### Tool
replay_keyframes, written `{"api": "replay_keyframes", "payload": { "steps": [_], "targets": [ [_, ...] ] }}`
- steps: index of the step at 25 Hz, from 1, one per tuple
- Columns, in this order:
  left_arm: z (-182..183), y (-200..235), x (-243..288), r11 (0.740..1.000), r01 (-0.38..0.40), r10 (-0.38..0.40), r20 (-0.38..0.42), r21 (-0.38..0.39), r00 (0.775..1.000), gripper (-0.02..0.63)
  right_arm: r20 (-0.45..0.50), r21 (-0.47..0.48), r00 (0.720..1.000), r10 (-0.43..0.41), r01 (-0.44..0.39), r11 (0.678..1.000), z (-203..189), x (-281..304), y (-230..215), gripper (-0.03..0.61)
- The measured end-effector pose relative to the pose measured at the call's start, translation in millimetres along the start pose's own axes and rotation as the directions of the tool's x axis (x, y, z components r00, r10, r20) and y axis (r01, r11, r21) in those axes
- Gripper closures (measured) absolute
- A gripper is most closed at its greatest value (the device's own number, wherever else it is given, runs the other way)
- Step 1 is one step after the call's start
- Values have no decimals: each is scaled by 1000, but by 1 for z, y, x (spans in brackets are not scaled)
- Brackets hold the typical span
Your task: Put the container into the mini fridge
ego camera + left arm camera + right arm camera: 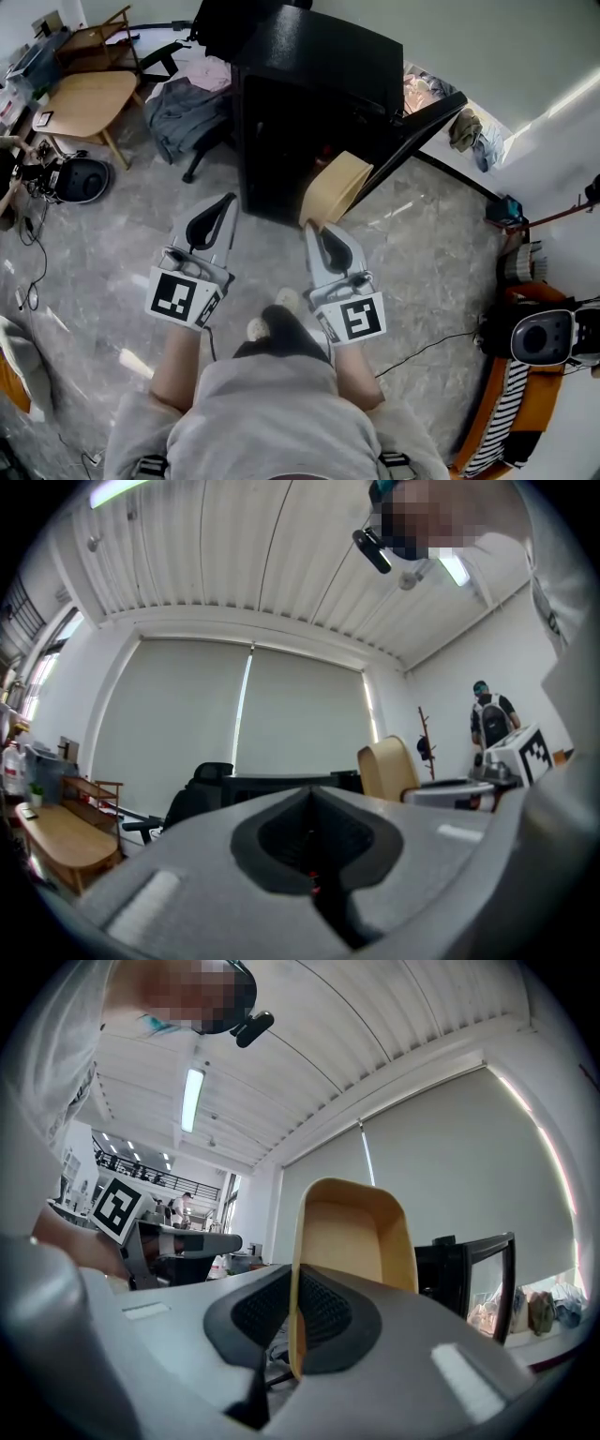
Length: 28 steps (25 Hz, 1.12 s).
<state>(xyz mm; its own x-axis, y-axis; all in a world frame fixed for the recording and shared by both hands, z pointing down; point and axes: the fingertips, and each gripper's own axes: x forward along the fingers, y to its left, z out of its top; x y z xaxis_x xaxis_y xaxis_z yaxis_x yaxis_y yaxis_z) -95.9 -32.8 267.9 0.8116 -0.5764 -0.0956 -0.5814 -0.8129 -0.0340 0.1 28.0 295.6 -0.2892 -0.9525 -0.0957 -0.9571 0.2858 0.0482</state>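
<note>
The black mini fridge (pixel 309 84) stands on the floor ahead, its door (pixel 417 141) swung open to the right. A tan plastic container (pixel 336 190) hangs tilted in front of the fridge opening. My right gripper (pixel 312 228) is shut on its wall; in the right gripper view the container's (pixel 352 1232) edge is pinched between the pads (pixel 323 1312) of the gripper (pixel 292 1283). My left gripper (pixel 228 199) hovers to the left of the container, shut with nothing in it. The left gripper view shows its jaws (pixel 314 803) together, with the container (pixel 387 766) to the right.
A wooden table (pixel 82 98) and a chair draped with clothes (pixel 187 117) stand at the left rear. A round black device (pixel 82 178) and cables lie on the left floor. Bags and an orange striped item (pixel 520 394) crowd the right. The person's shoes (pixel 272 314) are below the grippers.
</note>
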Motion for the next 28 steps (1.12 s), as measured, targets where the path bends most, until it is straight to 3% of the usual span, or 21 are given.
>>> {"api": "replay_keyframes", "payload": {
  "steps": [9,28],
  "targets": [
    [-8,23,40,1000,-23,23,-16,-1,1000,612,-31,3,999,38,-38,999,-16,38,-30,565],
    [-29,74,131,992,-129,129,-36,15,991,612,-77,21,977,200,-199,980,-55,123,-96,565]
  ]
}}
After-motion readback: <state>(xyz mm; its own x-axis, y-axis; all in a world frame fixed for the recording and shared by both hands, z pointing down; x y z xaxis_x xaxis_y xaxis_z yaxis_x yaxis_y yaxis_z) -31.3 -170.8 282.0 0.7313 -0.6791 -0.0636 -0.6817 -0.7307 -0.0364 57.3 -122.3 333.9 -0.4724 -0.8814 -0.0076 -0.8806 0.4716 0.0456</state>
